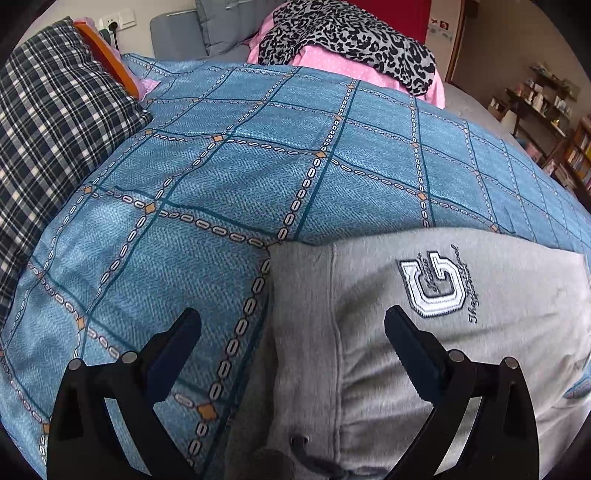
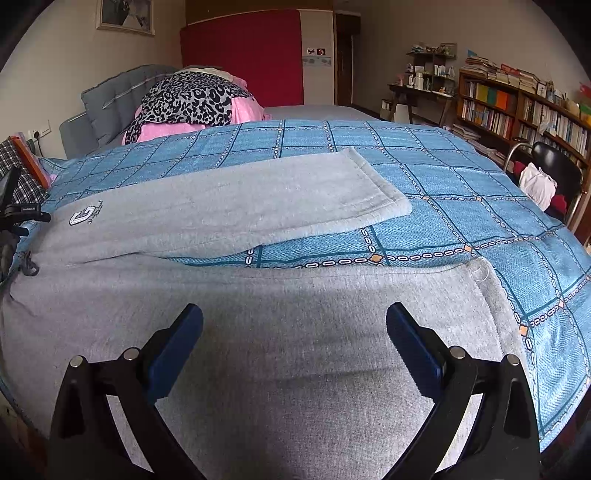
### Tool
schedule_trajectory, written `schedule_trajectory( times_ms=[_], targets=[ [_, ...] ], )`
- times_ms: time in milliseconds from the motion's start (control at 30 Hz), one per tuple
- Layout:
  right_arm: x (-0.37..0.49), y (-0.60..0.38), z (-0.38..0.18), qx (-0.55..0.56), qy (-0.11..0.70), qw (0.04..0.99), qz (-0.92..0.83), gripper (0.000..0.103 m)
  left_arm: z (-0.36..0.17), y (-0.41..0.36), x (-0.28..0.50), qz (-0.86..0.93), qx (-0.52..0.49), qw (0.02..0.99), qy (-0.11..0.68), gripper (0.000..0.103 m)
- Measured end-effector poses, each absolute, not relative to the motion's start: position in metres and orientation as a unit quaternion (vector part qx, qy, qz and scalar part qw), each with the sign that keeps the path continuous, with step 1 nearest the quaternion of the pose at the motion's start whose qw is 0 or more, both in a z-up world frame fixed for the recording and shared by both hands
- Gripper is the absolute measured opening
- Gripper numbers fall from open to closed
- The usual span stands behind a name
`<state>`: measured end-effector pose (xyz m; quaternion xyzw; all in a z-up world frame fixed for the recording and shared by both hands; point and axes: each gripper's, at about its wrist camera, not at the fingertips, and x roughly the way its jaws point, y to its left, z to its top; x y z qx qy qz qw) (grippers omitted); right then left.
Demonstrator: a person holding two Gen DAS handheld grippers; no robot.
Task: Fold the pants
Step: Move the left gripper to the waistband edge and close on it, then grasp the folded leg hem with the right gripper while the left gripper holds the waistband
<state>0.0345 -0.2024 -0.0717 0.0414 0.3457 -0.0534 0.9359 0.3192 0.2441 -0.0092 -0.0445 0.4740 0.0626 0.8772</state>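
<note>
Grey pants (image 2: 229, 206) lie flat on the blue bedspread (image 2: 461, 221), legs spread apart, waistband at the left. Left gripper (image 1: 292, 325) sits over the waistband, jaws wide, gripping nothing. Right gripper (image 2: 294, 321) over the near leg, jaws wide, empty too.

Blue checked bedspread (image 2: 424, 173) with chain-pattern lines, spread over the bed and filling the middle of both views. At 10 o'clock in the left wrist view, a dark plaid pillow (image 1: 48, 147), with an orange-edged item (image 1: 107, 59) just behind it. At 12 o'clock, a leopard-print cloth (image 1: 343, 40) draped on pink dotted bedding (image 1: 332, 62). Behind these, a grey padded headboard (image 2: 114, 96). On the far wall at 12 o'clock, a red panel (image 2: 243, 55); at 11 o'clock, a framed picture (image 2: 125, 14). At 2 o'clock, a bookshelf (image 2: 517, 107) crammed with books. At 3 o'clock, a black chair (image 2: 550, 162) carrying white and red items.
</note>
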Motion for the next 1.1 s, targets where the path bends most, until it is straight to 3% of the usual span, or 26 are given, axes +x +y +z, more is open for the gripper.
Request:
schedule_trajectory(
  times_ms=[133, 200, 233, 433, 600, 700, 1100],
  targets=[
    [0.046, -0.207, -0.075, 0.046, 0.361, 0.93, -0.046, 0.1, -0.014, 0.243, 0.343, 0.045, -0.049, 0.874, 0.482, 0.096],
    [0.051, -0.209, -0.078, 0.044, 0.37, 0.927, -0.044, 0.1, -0.021, 0.244, 0.354, 0.035, -0.059, 0.865, 0.496, 0.074],
    [0.053, -0.209, -0.078, 0.043, 0.373, 0.926, -0.044, 0.1, -0.025, 0.245, 0.359, 0.023, -0.073, 0.86, 0.504, 0.069],
    [0.068, -0.212, -0.077, 0.032, 0.379, 0.924, -0.041, 0.1, -0.036, 0.243, 0.365, 0.022, -0.065, 0.862, 0.501, 0.061],
    [0.092, -0.226, -0.063, 0.012, 0.368, 0.929, -0.043, 0.1, -0.031, 0.242, 0.355, 0.01, -0.066, 0.874, 0.482, 0.038],
    [0.119, -0.245, -0.058, -0.003, 0.363, 0.93, -0.055, 0.1, -0.027, 0.239, 0.349, 0.003, -0.064, 0.881, 0.469, 0.033],
    [0.286, -0.354, -0.081, 0.057, 0.426, 0.9, -0.081, 0.1, -0.009, 0.235, 0.334, -0.009, -0.057, 0.897, 0.439, 0.032]
  ],
)
